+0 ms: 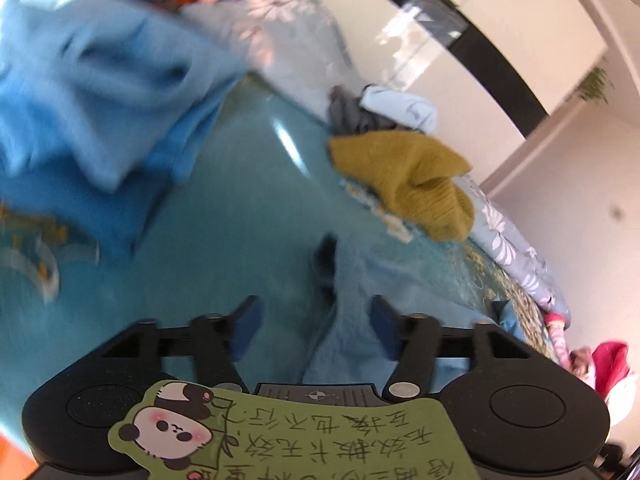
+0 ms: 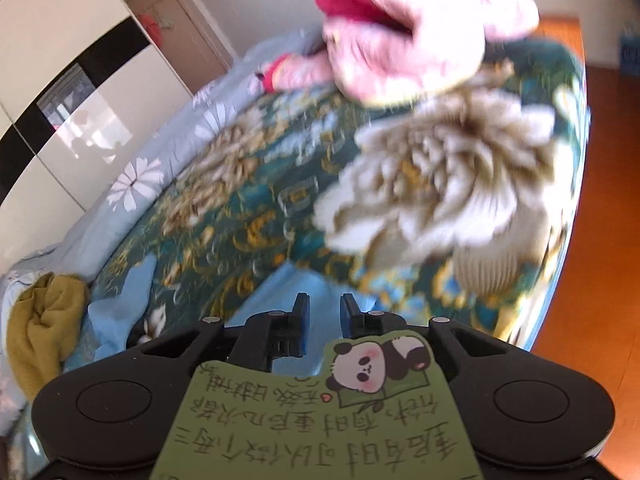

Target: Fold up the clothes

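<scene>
Left wrist view shows the left gripper [image 1: 316, 326] with its jaws standing wide, nothing pinched; a light blue garment [image 1: 360, 300] lies on the teal bedspread [image 1: 240, 220] beneath and between the 2 pads, which do not press it. Its fabric looks soft, fleecy and creased. A mustard knit [image 1: 420, 184] sits beyond, with grey and pale clothes behind it. A larger blue heap [image 1: 80, 80] at the upper left is smeared by blur.

Right wrist view has the right gripper [image 2: 325, 310] with a narrow gap between its jaws, empty, hovering over the same blue cloth, whose edges the gripper body cuts off. A pink garment [image 2: 408, 40] lies blurred further along the bed.
</scene>
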Available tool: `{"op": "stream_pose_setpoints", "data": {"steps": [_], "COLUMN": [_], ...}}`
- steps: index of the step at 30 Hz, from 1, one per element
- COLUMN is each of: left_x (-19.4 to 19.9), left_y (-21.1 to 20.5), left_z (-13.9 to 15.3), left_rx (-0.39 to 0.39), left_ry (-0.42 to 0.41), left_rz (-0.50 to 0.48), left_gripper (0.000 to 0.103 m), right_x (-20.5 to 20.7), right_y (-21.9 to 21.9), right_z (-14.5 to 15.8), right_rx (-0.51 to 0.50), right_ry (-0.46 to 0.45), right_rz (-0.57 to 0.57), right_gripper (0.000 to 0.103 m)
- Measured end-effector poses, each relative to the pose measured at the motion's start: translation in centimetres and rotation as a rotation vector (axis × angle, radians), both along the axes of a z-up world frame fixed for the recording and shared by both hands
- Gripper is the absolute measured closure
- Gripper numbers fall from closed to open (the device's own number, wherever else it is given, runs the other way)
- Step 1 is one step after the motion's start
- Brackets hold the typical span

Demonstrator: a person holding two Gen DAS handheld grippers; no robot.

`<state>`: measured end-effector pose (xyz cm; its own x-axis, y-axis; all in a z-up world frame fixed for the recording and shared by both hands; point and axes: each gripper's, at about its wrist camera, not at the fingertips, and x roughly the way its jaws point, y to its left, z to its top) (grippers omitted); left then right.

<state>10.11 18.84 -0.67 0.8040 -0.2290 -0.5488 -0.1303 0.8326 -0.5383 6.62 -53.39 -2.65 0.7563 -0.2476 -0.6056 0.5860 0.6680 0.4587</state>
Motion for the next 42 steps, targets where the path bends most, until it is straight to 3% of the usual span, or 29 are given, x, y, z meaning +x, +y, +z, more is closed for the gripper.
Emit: {"op": "stream_pose_setpoints", "data": {"steps": [2, 8, 11, 13, 19, 27, 29, 31, 32, 33, 34, 35, 37, 39, 42], "left_x": [2.1, 9.9, 12.1, 13.0, 14.5, 15.9, 16.2, 16.4, 16.5, 16.6, 16.7, 16.8, 17.0, 17.0, 16.4], "left_y": [0.1, -1.4, -2.3, -2.6, -3.2, -4.7, -4.7, -4.5, -4.4, -4.2, -4.2, -4.2, -4.4, -4.9, -5.1], "left_z": [-0.1, -3.4, -4.5, -4.9, -5.5, -5.7, -5.7, -5.7, -5.7, -5.8, -5.8, -5.8, -5.9, -5.6, -4.1], "left_rx": [0.016, -0.089, -0.070, -0.055, -0.035, 0.011, 0.001, -0.013, -0.020, -0.027, -0.031, -0.033, -0.029, 0.020, 0.071], "left_ry": [-0.010, 0.090, 0.121, 0.131, 0.150, 0.149, 0.154, 0.165, 0.171, 0.177, 0.185, 0.188, 0.192, 0.172, 0.076], "left_rz": [-0.015, -0.068, -0.098, -0.115, -0.166, -0.196, -0.194, -0.178, -0.169, -0.160, -0.150, -0.147, -0.147, -0.139, -0.099], "left_gripper": [0.034, 0.032, 0.032, 0.027, 0.027, 0.027, 0.032, 0.045, 0.048, 0.055, 0.059, 0.064, 0.078, 0.080, 0.082], "right_x": [1.3, 9.3, 13.7, 16.2, 22.9, 30.1, 31.1, 31.9, 32.2, 32.5, 32.8, 33.2, 33.5, 33.3, 32.7], "right_y": [0.5, 5.1, 7.9, 9.3, 10.0, 10.4, 10.6, 10.8, 10.9, 11.0, 11.0, 11.1, 11.1, 10.9, 9.9], "right_z": [1.0, 1.2, 0.0, -0.6, -2.0, -3.6, -3.9, -4.0, -4.0, -4.0, -4.0, -4.0, -3.9, -3.2, -1.1], "right_rx": [-0.008, 0.056, 0.051, 0.059, 0.104, 0.005, -0.008, -0.010, -0.011, -0.010, -0.007, -0.004, 0.002, -0.022, -0.091], "right_ry": [-0.023, -0.056, -0.016, -0.004, -0.020, 0.047, 0.043, 0.035, 0.035, 0.041, 0.057, 0.072, 0.079, 0.053, -0.001], "right_rz": [0.050, 0.281, 0.364, 0.397, 0.383, 0.422, 0.421, 0.431, 0.435, 0.439, 0.441, 0.443, 0.454, 0.469, 0.444], "right_gripper": [0.073, 0.057, 0.055, 0.049, 0.045, 0.044, 0.044, 0.043, 0.046, 0.058, 0.081, 0.093, 0.096, 0.097, 0.097]}}
